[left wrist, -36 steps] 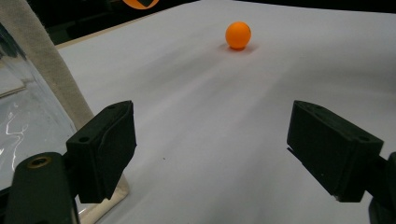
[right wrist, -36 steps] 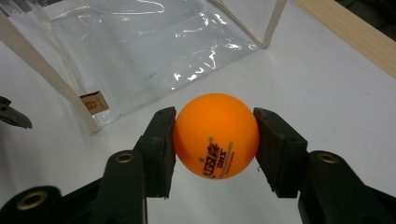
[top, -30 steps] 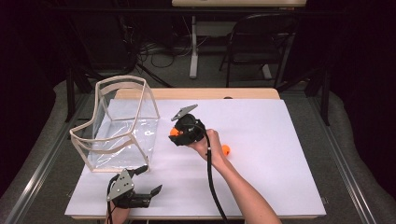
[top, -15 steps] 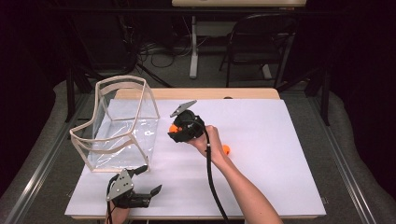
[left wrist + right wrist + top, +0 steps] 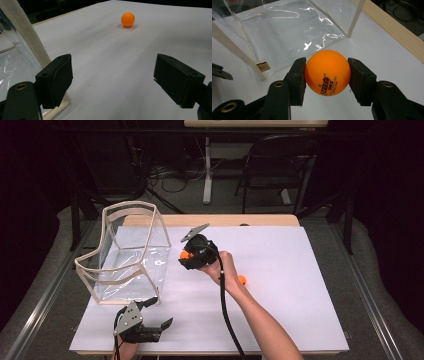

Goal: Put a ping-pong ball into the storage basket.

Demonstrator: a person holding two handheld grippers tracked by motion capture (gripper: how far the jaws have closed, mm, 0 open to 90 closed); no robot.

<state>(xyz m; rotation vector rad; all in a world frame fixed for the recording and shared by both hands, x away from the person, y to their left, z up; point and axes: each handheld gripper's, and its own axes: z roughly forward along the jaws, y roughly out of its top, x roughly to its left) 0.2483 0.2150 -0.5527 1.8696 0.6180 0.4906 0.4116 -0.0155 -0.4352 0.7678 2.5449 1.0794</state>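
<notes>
My right gripper [image 5: 188, 257] hovers over the middle of the white table, shut on an orange ping-pong ball [image 5: 185, 254]. In the right gripper view the ball [image 5: 327, 72] sits squeezed between both black pads, just in front of a clear plastic bag with a beige frame [image 5: 287, 25]. The bag [image 5: 125, 255] stands upright at the table's left, its mouth facing up. A second orange ball [image 5: 242, 280] lies on the white surface beside the person's right wrist. Near the front edge my left gripper [image 5: 159, 312] rests open, and from it I see that second ball [image 5: 128, 19] far ahead.
A white sheet [image 5: 300, 285] covers most of the wooden table [image 5: 225, 220]. The bag's beige corner [image 5: 25, 32] stands close to the left gripper's left jaw. A black cable [image 5: 225, 310] trails along the right forearm. A chair [image 5: 275, 165] stands beyond the table.
The right gripper has edged slightly left toward the bag, still carrying the ball. The left gripper has stayed where it was.
</notes>
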